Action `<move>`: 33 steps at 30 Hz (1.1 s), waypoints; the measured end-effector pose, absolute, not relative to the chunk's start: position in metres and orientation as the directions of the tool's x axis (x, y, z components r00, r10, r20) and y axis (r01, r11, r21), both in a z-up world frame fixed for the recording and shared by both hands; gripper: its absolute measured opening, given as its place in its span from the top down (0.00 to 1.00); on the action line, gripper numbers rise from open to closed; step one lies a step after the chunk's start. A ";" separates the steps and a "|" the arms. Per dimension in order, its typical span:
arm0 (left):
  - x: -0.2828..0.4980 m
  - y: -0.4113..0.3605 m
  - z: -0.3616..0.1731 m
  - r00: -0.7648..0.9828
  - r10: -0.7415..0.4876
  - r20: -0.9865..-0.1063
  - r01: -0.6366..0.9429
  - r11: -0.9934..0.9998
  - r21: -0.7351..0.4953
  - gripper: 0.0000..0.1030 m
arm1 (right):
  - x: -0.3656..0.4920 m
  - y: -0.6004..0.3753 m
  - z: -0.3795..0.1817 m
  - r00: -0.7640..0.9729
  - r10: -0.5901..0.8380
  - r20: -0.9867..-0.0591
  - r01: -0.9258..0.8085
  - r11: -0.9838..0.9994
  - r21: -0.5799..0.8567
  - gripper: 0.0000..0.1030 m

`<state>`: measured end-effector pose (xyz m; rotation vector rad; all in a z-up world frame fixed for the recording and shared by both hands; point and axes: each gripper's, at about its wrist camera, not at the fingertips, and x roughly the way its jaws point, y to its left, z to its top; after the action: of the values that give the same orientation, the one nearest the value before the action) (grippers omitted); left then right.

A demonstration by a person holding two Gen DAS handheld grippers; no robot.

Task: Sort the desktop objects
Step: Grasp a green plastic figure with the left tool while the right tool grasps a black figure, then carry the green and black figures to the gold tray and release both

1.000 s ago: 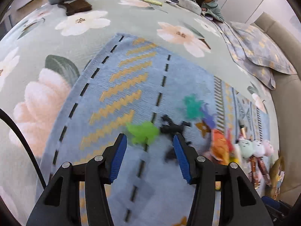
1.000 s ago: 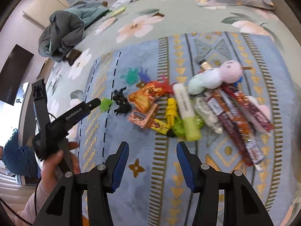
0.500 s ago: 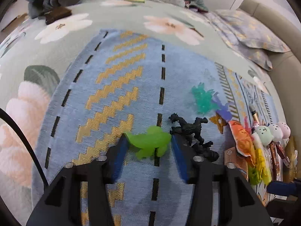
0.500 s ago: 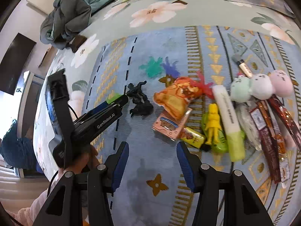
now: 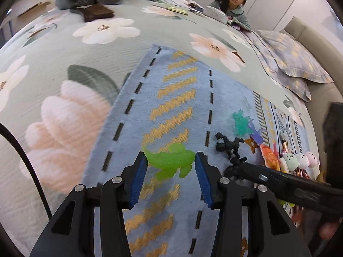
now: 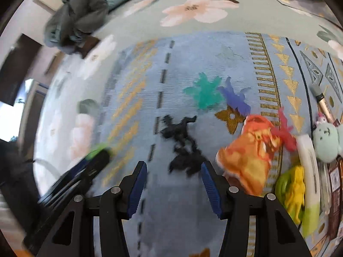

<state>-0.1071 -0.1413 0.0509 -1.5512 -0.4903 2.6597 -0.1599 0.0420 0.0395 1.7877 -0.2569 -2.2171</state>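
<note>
blue rug (image 5: 175, 98) on a flowered bed carries toys; left gripper (image 5: 171, 160) fingers, having just closed, pinch a green toy (image 5: 171, 159), right gripper (image 6: 174, 167) fingers open over black figures (image 6: 182, 145).

From the left wrist view I see the translucent green toy dinosaur (image 5: 171, 160) sitting between my left gripper (image 5: 171, 162) pads, above the blue woven rug with dashed lines (image 5: 171, 98). The rug lies on the pale floral bedspread (image 5: 64, 68). To the right of the dinosaur, the black toy figures (image 5: 229, 147) lie on the rug, with the teal spiky toy (image 5: 241, 124) farther off. In the right wrist view my right gripper (image 6: 174, 171) sits near the black figures, and the orange crinkled snack packet (image 6: 248, 156) lies just to their right. Beyond it, right again, lies the yellow toy figure (image 6: 297, 190).
</note>
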 end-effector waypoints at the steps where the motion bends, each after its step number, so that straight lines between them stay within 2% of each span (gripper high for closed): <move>1: -0.104 -0.142 0.051 -0.505 0.172 -0.846 0.143 -0.950 -0.279 0.59 | -0.162 0.041 0.034 -0.195 -0.288 -0.938 0.099 -0.957 0.273 0.50; 6: -0.096 -0.139 0.048 -0.490 0.178 -0.853 0.160 -0.944 -0.288 0.58 | -0.167 0.041 0.019 -0.185 -0.253 -0.950 0.068 -0.967 0.245 0.50; 11: -0.090 -0.131 0.045 -0.475 0.193 -0.859 0.167 -0.938 -0.303 0.58 | -0.162 0.034 0.016 -0.215 -0.217 -0.952 0.109 -0.974 0.197 0.50; 12: -0.089 -0.129 0.046 -0.475 0.194 -0.858 0.163 -0.939 -0.303 0.58 | -0.160 0.035 0.016 -0.225 -0.219 -0.949 0.113 -0.974 0.198 0.51; 13: -0.089 -0.126 0.047 -0.475 0.196 -0.858 0.159 -0.940 -0.302 0.58 | -0.158 0.036 0.016 -0.238 -0.213 -0.947 0.121 -0.975 0.189 0.59; 14: -0.088 -0.124 0.049 -0.475 0.197 -0.857 0.154 -0.941 -0.302 0.58 | -0.156 0.040 0.018 -0.252 -0.211 -0.945 0.125 -0.975 0.184 0.62; 22: -0.073 -0.109 0.067 -0.490 0.194 -0.850 0.129 -0.948 -0.290 0.58 | -0.131 0.077 0.041 -0.256 -0.424 -0.869 0.146 -0.906 0.398 0.63; 33: -0.008 -0.031 0.088 -0.425 0.253 -0.869 0.074 -0.947 -0.312 0.58 | -0.034 0.140 0.061 -0.172 -0.480 -0.860 0.124 -0.877 0.464 0.62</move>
<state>-0.0084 -0.0310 0.0881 -1.6205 -0.4661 2.5220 -0.0336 0.1404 0.0608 1.7079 -0.4063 -2.1003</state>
